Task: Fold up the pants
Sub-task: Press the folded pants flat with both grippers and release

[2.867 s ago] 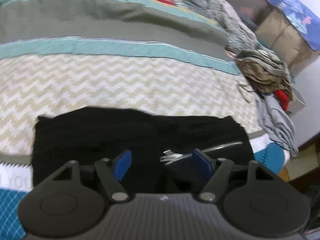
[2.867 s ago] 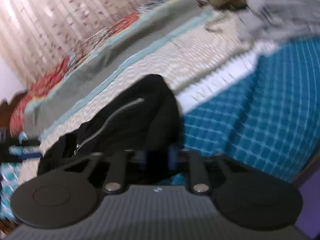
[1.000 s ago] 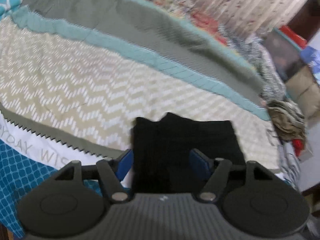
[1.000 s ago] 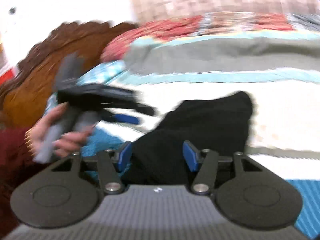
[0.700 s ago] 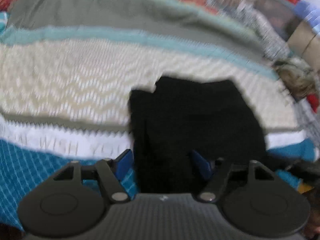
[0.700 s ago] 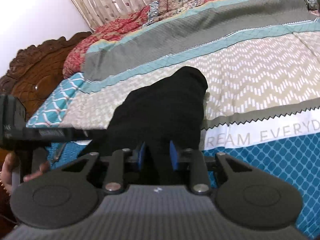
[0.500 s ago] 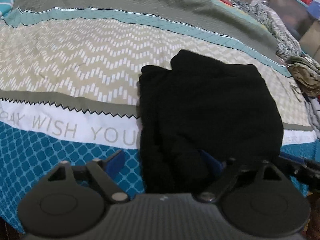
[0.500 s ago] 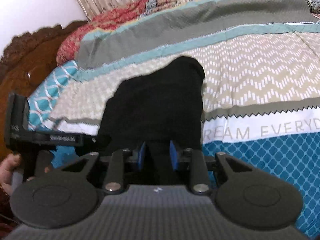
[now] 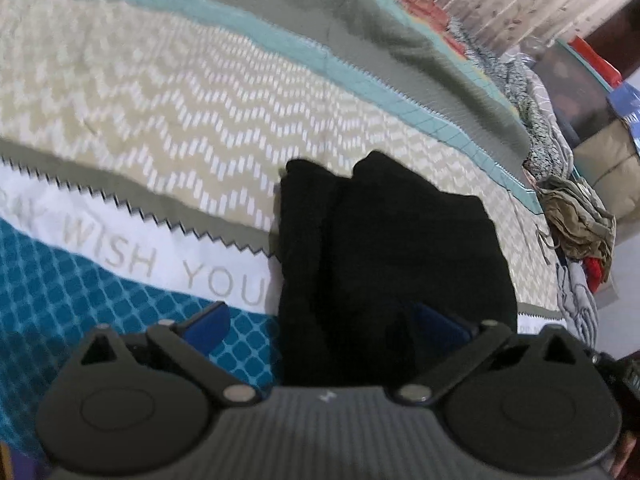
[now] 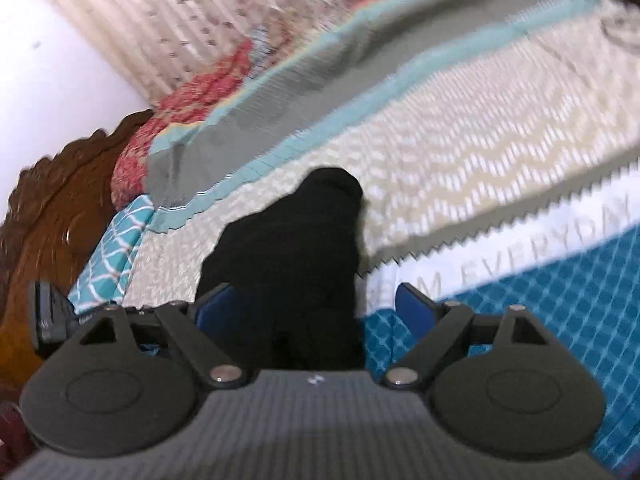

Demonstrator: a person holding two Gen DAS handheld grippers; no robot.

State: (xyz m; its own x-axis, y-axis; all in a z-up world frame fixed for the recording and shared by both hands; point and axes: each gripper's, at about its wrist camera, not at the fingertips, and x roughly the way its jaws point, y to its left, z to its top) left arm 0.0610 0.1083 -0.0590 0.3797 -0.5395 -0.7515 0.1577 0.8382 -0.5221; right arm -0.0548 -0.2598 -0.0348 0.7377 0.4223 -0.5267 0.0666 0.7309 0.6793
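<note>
Both tongs spread, black pants (image 9: 384, 248) folds indistinct

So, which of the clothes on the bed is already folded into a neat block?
The black pants, lying between the open left gripper. The olive-brown garment at the bed's far edge is a crumpled heap.

A bed under a patchwork bedspread (image 9: 168, 120) carries folded black pants (image 9: 392, 248) near its front edge, and what looks like a heap of crumpled clothes (image 9: 576, 220) at one end.
</note>
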